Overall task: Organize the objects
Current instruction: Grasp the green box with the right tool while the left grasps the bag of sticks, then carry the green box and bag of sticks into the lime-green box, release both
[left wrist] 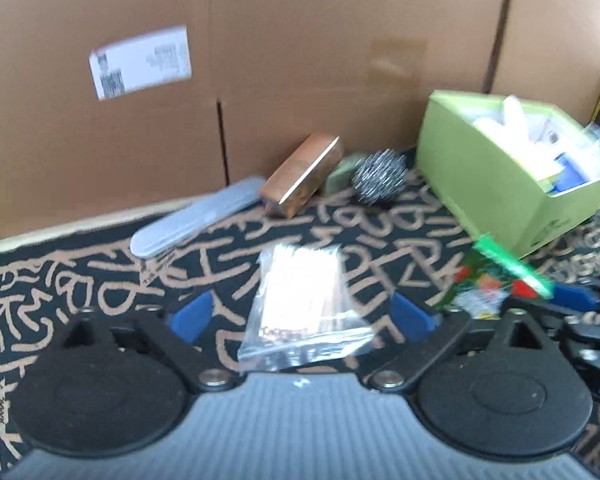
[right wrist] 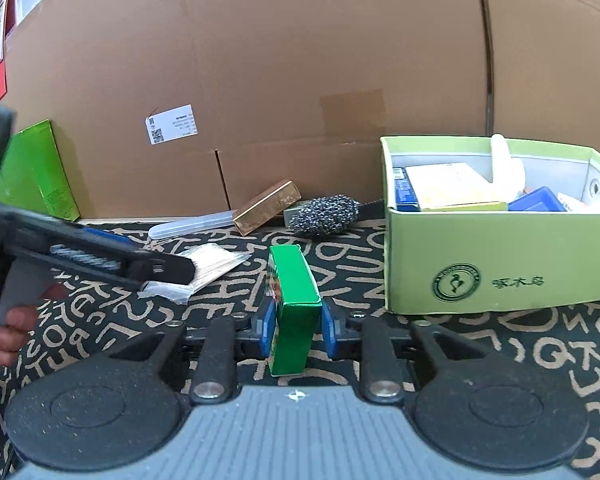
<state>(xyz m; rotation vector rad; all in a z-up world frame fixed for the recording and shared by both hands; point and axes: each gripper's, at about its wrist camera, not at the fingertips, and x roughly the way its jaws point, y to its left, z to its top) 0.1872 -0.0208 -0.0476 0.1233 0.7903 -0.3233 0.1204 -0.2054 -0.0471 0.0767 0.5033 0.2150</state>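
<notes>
Black counter cloth with tan squiggles [right wrist: 500, 344], brown cardboard wall [right wrist: 300, 60] standing behind. Open light-green cardboard box [right wrist: 500, 256] holding small packets. Right gripper [right wrist: 294, 330] jaws clamping small shiny green carton [right wrist: 294, 304]. Left gripper [left wrist: 300, 316] jaws standing wide, clear plastic bag of thin sticks [left wrist: 304, 300] lying loose between them.

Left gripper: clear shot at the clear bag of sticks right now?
Probably yes. The left gripper is open with the clear bag lying flat between its fingers and nothing on top; the right gripper sits off to the side.

A black tabletop [right wrist: 480, 344] cloth with tan squiggles carries a light green box [right wrist: 500, 256] at three o'clock, a gold box [right wrist: 266, 206], steel scrubber [right wrist: 326, 214], clear case [right wrist: 192, 224] at twelve, and a clear bag [left wrist: 304, 312] centrally.
</notes>
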